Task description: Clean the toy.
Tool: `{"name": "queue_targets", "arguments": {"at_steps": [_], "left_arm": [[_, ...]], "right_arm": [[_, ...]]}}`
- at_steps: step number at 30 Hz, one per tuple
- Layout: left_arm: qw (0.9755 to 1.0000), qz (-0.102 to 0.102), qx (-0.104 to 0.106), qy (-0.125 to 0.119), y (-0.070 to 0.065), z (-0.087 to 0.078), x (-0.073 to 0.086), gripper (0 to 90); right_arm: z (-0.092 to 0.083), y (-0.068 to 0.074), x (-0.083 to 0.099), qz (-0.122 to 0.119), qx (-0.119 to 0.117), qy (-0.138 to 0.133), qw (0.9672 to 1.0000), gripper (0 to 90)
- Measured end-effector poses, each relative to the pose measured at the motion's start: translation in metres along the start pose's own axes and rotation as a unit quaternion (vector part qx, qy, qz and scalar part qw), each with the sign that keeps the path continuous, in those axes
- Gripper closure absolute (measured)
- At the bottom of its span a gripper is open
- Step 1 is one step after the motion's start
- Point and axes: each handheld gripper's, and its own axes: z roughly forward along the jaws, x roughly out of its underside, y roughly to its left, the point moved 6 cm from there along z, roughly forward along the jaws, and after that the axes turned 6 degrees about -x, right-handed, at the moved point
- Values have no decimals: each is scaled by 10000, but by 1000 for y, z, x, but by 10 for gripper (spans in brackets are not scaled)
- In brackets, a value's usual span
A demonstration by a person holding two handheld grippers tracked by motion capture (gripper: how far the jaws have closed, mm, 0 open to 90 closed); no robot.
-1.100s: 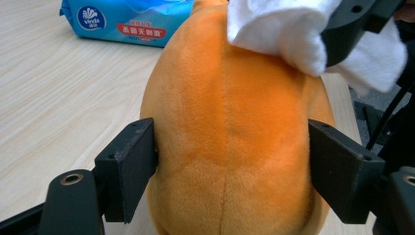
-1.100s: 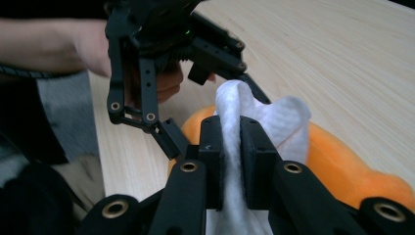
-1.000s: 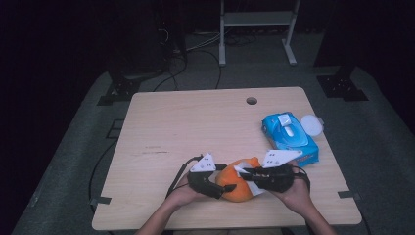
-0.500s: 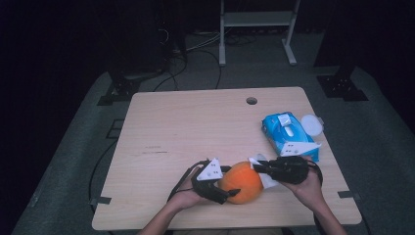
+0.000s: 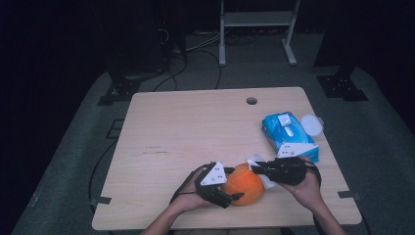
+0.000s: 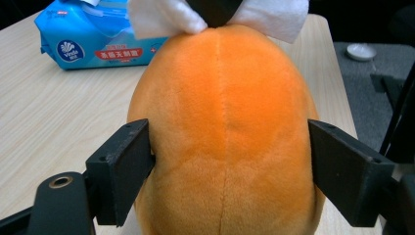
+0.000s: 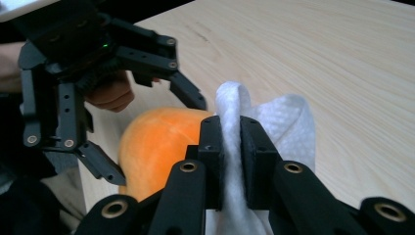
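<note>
Round orange plush toy (image 5: 247, 184) sits near the front edge of the light wooden table (image 5: 195, 127), roughly 6 o'clock on the tabletop in the high view. Left gripper (image 5: 234, 191) comes in from the toy's 8 o'clock, jaws set wide around it. In the left gripper view the plush (image 6: 225, 132) bulges between the two black jaws; the left pad sits against the fur, the right pad looks just off it, so it's straddling more than squeezing. Those jaws have just been opening, with the toy between them. Right gripper (image 5: 254, 169) is at the toy's 2 o'clock, jaws nearly closed and pinching a white textured wet wipe (image 7: 235, 147); the fold of the wipe stands up between the pads, the rest drapes to the right. In the left gripper view the wipe (image 6: 166, 17) touches the far end of the toy. Blue soft pack of wet wipes (image 5: 288, 136) lies at about 3 o'clock on the table, near the right edge, well apart from the toy, with a round white lid (image 5: 311, 124) just beside its far corner.
</note>
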Motion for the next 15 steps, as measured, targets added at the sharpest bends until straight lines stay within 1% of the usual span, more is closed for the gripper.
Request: {"name": "queue_targets", "arguments": {"at_steps": [1,2,3,4,5,6,7,8,9,10,11,12,13,15], "left_arm": [[10000,25,-1,12,0,0,0,192],[10000,16,22,10,0,-1,1,192],[10000,-50,82,7,1,-2,1,189],[9996,-228,181,8,4,-3,0,167],[9976,-603,325,55,9,-4,0,100],[9976,-603,325,55,9,-4,0,77],[9961,-799,318,195,13,-2,5,62],[9961,-799,318,195,13,-2,5,66],[9952,-864,411,203,11,1,8,88],[9956,-817,413,222,9,2,8,88],[9976,-556,338,252,5,2,5,138],[9976,-556,338,252,5,2,5,159],[9985,-404,301,223,2,2,2,159],[9993,-204,234,208,-3,3,-1,198]], "right_arm": [[1,2,-1,-60,9,37,10000,798],[1,2,-1,-60,9,37,10000,798],[1,2,-1,-73,-9,53,10000,798],[0,1,0,-39,-45,38,10000,799],[-2,-3,4,13,-57,51,10000,799],[-2,-3,4,13,-57,51,10000,799],[-5,-8,6,45,3,63,10000,799],[-5,-8,6,45,3,63,10000,799],[-6,-8,5,98,-45,21,9999,800],[-6,-8,5,98,-45,21,9999,800],[-3,-2,2,-6,-51,33,10000,799],[-3,-2,2,-6,-51,33,10000,799],[-1,4,-1,-55,-86,22,9999,799],[5,17,-7,-224,-237,1,9995,798]]}}
